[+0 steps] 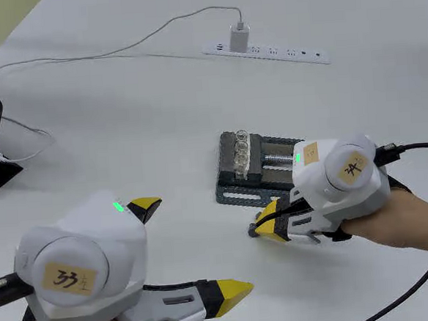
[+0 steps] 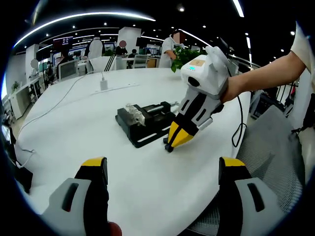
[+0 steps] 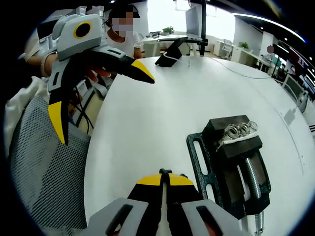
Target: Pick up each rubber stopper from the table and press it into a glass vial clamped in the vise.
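In the head view, your right gripper (image 1: 261,228) sits just in front of the black metal vise (image 1: 263,173). Its fingers are clenched on what looks like a small dark rubber stopper (image 1: 253,230), low against the white bench (image 1: 123,123). The row of clear glass vials (image 1: 240,150) stands clamped in the vise. Your left gripper (image 1: 194,248) hangs well apart from the vise with its fingers released and holding nothing. The gripper body covers much of the pinch here, so do not judge your hold from this angle.

The left gripper view gives you the side-on look. The stopper is caught at the very tips, beside the vise's base. That is your main risk: with so little bite, it may twist or squirt out when you press down. This view's own fingers (image 2: 93,177) stand spread wide.

The right gripper view looks along the closed fingers (image 3: 152,180) and shows the vial mouths from above, packed touching one another. Come in off-centre and you may hit a neighbouring rim, tip the stopper, or load the glass sideways until it chips. I cannot tell whether any mouth is already plugged, so check that first.
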### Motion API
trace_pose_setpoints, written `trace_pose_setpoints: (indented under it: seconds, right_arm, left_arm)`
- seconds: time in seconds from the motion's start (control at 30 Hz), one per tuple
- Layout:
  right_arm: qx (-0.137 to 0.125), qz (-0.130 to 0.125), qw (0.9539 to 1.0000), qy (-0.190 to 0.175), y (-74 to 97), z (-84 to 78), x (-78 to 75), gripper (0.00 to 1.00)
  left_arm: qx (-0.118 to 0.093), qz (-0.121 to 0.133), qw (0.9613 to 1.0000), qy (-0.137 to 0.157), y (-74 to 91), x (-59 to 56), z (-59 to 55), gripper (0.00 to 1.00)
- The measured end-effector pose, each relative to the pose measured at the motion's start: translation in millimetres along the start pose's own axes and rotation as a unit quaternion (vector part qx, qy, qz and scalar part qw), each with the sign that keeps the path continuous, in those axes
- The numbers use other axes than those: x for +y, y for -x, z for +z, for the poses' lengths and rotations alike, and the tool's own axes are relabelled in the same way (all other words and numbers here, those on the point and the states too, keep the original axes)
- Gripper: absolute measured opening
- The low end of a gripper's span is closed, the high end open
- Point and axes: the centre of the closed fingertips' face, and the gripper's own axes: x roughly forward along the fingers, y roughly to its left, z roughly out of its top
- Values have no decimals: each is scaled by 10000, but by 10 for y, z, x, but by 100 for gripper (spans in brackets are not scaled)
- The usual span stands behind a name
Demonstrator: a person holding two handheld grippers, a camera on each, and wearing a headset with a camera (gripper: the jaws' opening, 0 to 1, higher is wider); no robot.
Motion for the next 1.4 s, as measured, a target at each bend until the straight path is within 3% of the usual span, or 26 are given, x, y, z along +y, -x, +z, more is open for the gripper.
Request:
trace_pose_setpoints:
  seconds: [0.53,0.7,0.87,1.1,1.4]
  right_arm:
    - [1,-3,9996,-284,7,4,-11,0]
    - [-206,0,9978,-627,63,52,-28,0]
    - [-556,-57,9928,-1057,178,141,-63,0]
    - [-1136,-19,9776,-1771,384,291,-56,0]
    - [-1961,110,9416,-2736,694,488,-36,0]
  left_arm:
    - [-45,-6,10000,-39,-1,0,17,93]
    - [-63,-14,10000,-69,-2,2,28,92]
    - [-87,-33,9999,-112,-3,-1,49,91]
    - [-203,-44,9996,-201,1,-2,131,89]
    - [-465,-127,9983,-324,-16,-32,304,84]
